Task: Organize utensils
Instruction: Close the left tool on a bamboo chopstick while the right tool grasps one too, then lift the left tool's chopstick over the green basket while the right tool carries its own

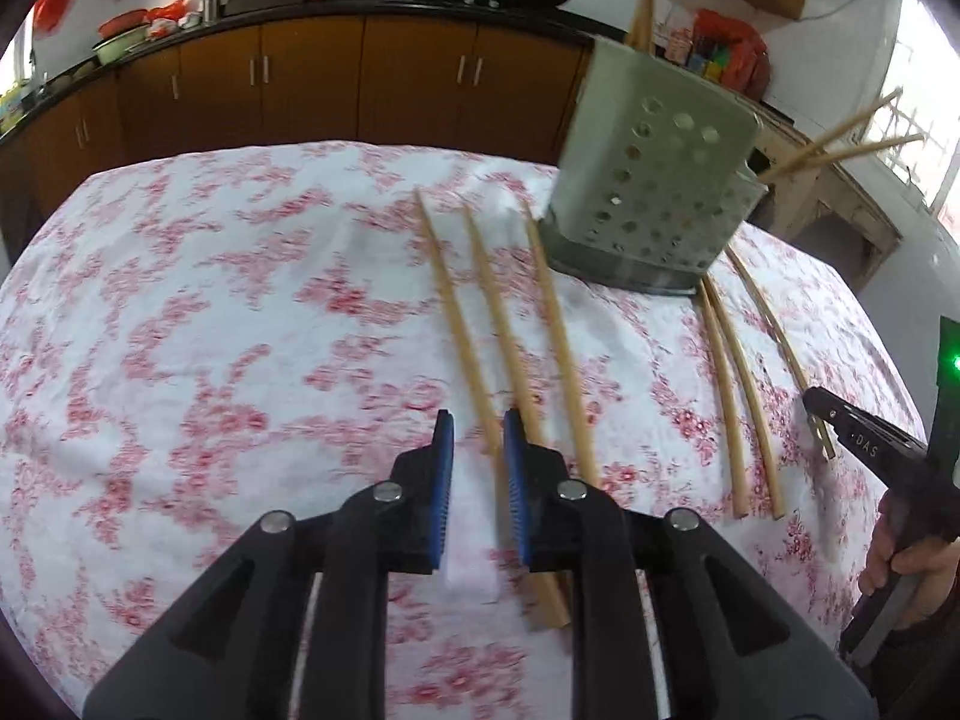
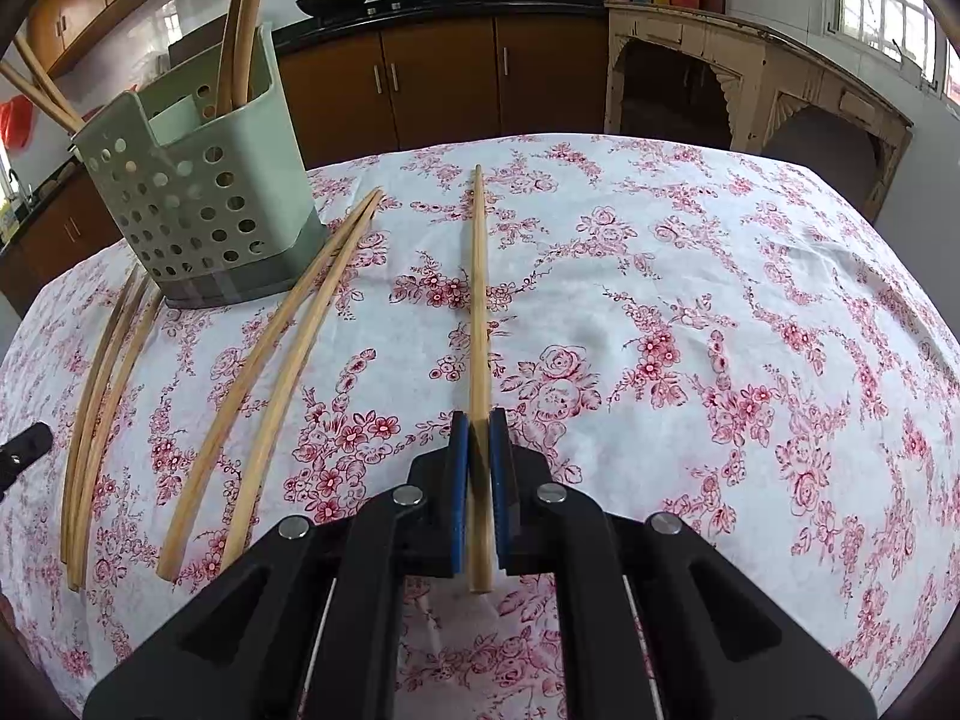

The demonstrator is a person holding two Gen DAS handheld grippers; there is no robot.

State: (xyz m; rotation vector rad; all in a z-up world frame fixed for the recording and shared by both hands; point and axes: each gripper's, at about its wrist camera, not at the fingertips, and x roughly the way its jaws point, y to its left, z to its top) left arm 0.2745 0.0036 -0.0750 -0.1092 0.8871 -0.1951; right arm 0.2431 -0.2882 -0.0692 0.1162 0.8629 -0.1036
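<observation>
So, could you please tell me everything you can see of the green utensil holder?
The green utensil holder is a pale green, plastic-looking caddy with round holes through its walls and a darker grey-green base band. It stands upright on the floral tablecloth, with a stepped rim and at least two compartments. Wooden chopsticks lean out of it. More chopsticks lie on the cloth beside its base; no gripper touches it.

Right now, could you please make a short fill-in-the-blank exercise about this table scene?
1. The right gripper is shut on one ____.
2. The green holder has round ____ in its walls.
3. The tablecloth shows pink ____.
4. Beside the left gripper, loose chopsticks lie on the ____.

Missing words: chopstick; holes; flowers; tablecloth
</observation>
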